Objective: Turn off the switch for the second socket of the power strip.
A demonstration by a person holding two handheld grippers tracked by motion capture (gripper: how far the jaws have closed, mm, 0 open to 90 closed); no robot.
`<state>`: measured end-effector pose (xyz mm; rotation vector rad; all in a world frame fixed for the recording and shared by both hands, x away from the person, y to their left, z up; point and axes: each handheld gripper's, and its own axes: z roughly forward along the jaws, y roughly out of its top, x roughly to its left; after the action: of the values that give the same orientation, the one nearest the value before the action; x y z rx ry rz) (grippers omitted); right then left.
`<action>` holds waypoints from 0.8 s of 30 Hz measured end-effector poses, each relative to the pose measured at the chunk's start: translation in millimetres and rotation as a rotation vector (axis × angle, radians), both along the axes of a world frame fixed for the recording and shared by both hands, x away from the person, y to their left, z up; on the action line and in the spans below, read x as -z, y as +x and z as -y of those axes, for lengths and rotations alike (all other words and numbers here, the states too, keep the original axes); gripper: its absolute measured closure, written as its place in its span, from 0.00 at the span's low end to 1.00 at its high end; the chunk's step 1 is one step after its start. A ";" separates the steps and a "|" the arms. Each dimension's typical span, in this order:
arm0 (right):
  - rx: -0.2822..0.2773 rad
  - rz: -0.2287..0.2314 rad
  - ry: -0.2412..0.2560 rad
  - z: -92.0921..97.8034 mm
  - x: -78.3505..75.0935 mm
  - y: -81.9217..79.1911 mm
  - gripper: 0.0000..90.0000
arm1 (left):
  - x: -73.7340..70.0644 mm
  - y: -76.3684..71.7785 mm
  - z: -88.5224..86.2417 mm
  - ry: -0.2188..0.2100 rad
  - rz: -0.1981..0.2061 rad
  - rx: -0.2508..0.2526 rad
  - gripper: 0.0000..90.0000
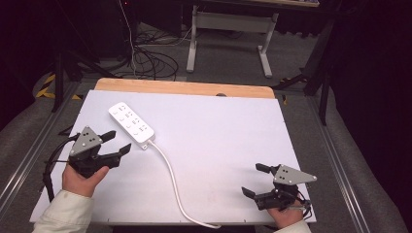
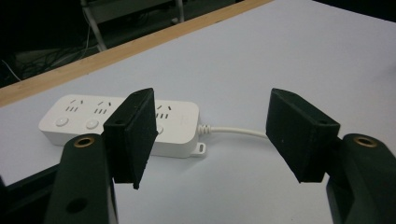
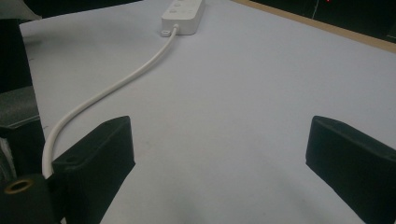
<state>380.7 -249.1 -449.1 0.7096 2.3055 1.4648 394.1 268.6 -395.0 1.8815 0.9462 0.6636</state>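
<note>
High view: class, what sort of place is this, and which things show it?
Probably a lab or workshop: a white-topped table bearing a power strip, loose cables on the floor, and a desk frame behind.

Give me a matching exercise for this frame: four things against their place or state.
Things:
1. power strip
2. cord
3. left gripper
4. right gripper

Places or states:
A. open, near the table's front right corner
B. runs off the table's front edge
C. open, just beside the strip
D. lies diagonally, back left of the white table

Pairs: 1-D, 2-B, 3-C, 4-A
</note>
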 end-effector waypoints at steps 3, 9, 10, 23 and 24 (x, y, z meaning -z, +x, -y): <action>-0.002 0.000 0.000 -0.3 0.2 0.2 0.09 | -1.3 6.6 -1.5 0.006 -0.018 0.000 0.39; -0.002 -0.001 -0.002 -0.8 0.4 0.5 0.09 | -6.4 16.5 -1.9 -0.004 -0.023 -0.014 0.41; -0.002 -0.001 -0.003 -0.8 0.4 0.6 0.09 | -6.5 17.0 -1.6 -0.001 -0.019 -0.019 0.42; -0.008 -0.007 0.001 -1.3 0.7 0.5 0.09 | -6.2 38.7 -3.1 0.003 -0.070 -0.060 1.00; -0.008 -0.007 0.001 -1.2 0.8 0.6 0.09 | -6.2 38.7 -3.1 0.003 -0.070 -0.060 1.00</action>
<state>381.3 -247.8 -449.8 0.7073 2.3161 1.4688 432.8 271.6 -388.8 1.8953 1.0501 0.6386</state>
